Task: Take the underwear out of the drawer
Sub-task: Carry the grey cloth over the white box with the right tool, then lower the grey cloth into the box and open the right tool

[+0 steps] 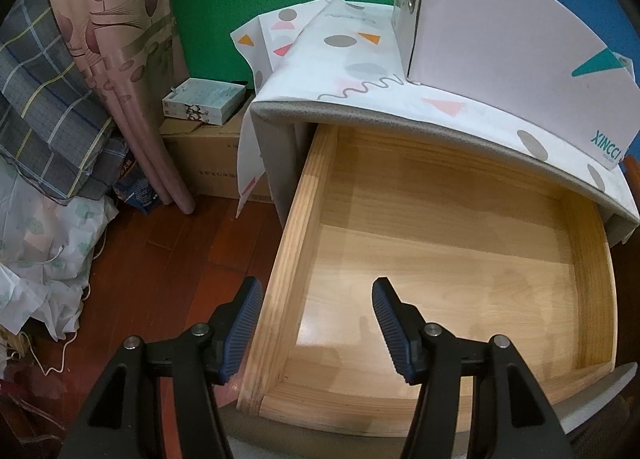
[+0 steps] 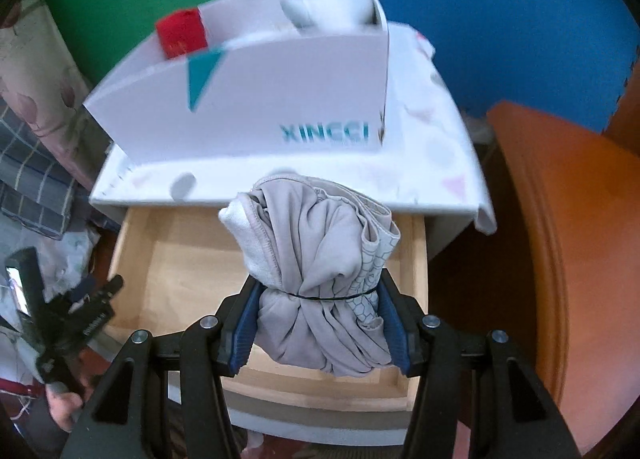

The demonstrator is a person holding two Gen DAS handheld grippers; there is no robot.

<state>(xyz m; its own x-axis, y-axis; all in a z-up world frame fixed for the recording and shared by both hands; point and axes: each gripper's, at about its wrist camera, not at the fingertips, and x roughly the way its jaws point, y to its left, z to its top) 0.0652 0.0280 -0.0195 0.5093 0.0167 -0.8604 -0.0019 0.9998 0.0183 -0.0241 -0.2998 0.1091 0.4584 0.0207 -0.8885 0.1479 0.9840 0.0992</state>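
One bundle of grey underwear (image 2: 316,275), pinched low between the right gripper (image 2: 318,329) jaws above the open, bare drawer (image 1: 288,235), may slip back in; the left gripper (image 1: 316,329) jaws gape empty.

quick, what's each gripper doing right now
left gripper: open, holding nothing, above the drawer.
right gripper: shut on the bundled grey underwear.
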